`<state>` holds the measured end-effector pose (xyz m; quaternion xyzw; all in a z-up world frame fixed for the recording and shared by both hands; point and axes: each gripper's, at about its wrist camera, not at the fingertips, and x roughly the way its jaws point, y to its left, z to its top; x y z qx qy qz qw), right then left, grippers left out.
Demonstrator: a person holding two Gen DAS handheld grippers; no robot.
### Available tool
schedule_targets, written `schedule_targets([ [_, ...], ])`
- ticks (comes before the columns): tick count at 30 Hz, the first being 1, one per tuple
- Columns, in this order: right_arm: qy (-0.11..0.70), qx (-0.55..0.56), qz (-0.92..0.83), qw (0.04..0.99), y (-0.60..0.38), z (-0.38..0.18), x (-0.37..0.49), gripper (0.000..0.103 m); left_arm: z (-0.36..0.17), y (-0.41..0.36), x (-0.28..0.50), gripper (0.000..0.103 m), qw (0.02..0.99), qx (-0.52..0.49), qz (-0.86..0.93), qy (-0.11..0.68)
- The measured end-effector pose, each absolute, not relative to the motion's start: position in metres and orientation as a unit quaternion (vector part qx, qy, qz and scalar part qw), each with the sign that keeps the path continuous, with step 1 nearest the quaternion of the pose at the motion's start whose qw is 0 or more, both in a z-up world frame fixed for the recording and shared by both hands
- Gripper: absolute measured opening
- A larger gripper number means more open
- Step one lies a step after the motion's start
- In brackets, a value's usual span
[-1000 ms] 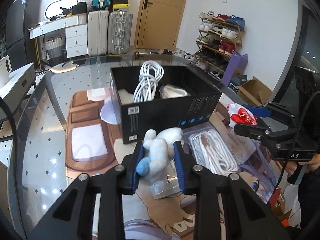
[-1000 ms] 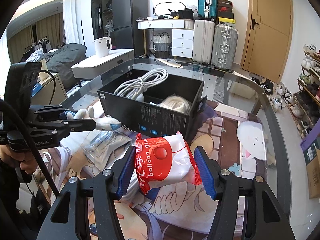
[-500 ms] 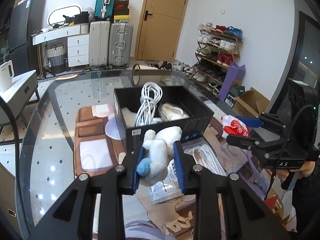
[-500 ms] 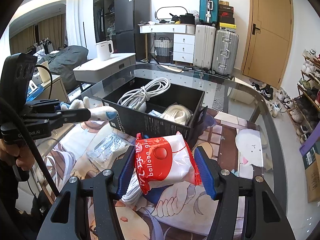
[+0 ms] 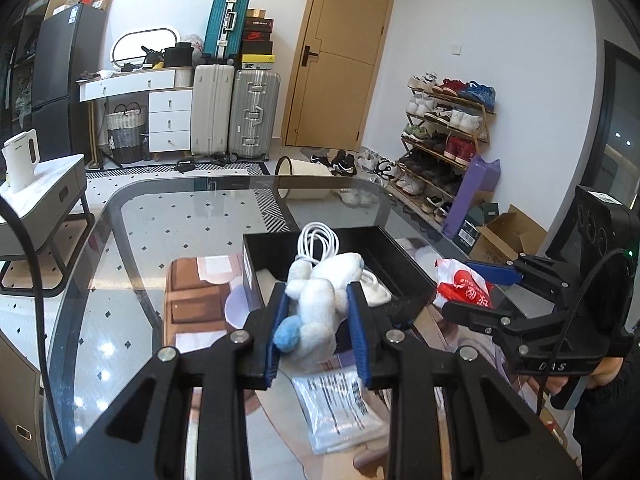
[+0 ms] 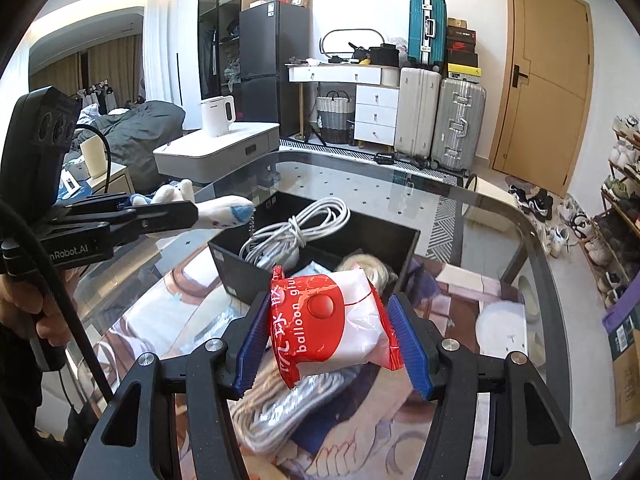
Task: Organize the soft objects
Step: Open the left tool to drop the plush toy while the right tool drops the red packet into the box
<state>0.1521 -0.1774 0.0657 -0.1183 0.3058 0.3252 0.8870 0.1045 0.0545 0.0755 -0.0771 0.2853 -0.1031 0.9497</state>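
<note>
My left gripper (image 5: 318, 330) is shut on a white plush toy (image 5: 320, 308) with a blue pom-pom, held above the near edge of the black box (image 5: 404, 268). The toy also shows in the right wrist view (image 6: 216, 208), at the box's left corner. My right gripper (image 6: 328, 338) is shut on a red and white balloon-glue bag (image 6: 328, 320), held in the air in front of the black box (image 6: 400, 240). The box holds a white cable coil (image 6: 296, 228) and a cream soft bundle (image 6: 370, 268).
A clear plastic packet (image 5: 340, 408) and a bagged white cable (image 6: 288, 404) lie on the printed mat below the grippers. The glass table (image 5: 180, 216) stretches beyond the box. Suitcases, a shoe rack and a side table stand around the room.
Both grippers have risen with their loads. The plush toy has moved up and forward from in front of the box wall to over its near edge.
</note>
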Motion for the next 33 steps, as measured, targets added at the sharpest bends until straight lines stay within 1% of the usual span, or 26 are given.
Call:
schedule_targets([
  [14, 0.313, -0.129, 0.334, 0.88, -0.15, 0.057, 0.192, 0.06, 0.062, 0.061, 0.152, 0.027, 0.954, -0.08, -0.065, 0.28],
  [19, 0.319, -0.137, 0.33, 0.878, -0.143, 0.05, 0.207, 0.06, 0.052, 0.059, 0.165, 0.027, 0.952, -0.081, -0.058, 0.29],
  [27, 0.332, -0.151, 0.32, 0.874, -0.134, 0.034, 0.224, 0.06, 0.039, 0.042, 0.18, 0.027, 0.946, -0.054, -0.055, 0.315],
  [31, 0.335, -0.153, 0.318, 0.874, -0.132, 0.029, 0.228, 0.06, 0.033, 0.035, 0.183, 0.03, 0.94, -0.048, -0.064, 0.332],
  [33, 0.332, -0.156, 0.317, 0.875, -0.131, 0.03, 0.228, 0.063, 0.032, 0.034, 0.181, 0.032, 0.939, -0.045, -0.064, 0.333],
])
